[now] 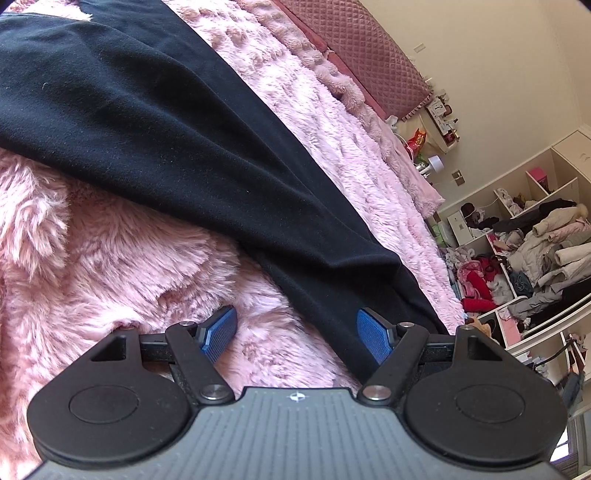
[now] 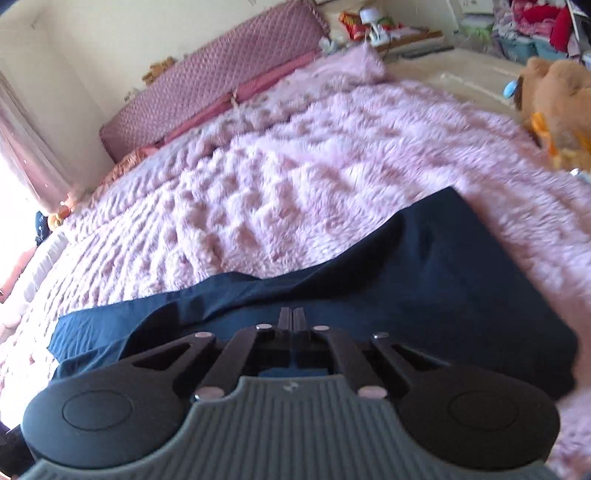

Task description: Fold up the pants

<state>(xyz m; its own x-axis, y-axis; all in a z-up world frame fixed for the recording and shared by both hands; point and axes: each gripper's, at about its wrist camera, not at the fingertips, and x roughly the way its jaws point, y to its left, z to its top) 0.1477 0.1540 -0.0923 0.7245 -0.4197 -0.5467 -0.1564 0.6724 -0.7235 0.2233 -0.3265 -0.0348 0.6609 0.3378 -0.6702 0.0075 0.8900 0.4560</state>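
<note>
Dark navy pants (image 1: 155, 122) lie spread on a fluffy pink blanket (image 1: 92, 258) on a bed. In the left wrist view my left gripper (image 1: 297, 332) is open, its blue pads (image 1: 373, 334) straddling the lower edge of a pant leg; the right pad is over the fabric, the left over the blanket. In the right wrist view the pants (image 2: 424, 273) lie right under my right gripper (image 2: 292, 317), whose fingers are pressed together over the cloth. I cannot tell if fabric is pinched between them.
A quilted mauve headboard (image 2: 207, 85) runs along the far side of the bed. A nightstand with a lamp (image 2: 373, 20) stands beyond it. A brown plush toy (image 2: 554, 96) sits at the bed's right edge. Shelves piled with clothes (image 1: 535, 240) line the wall.
</note>
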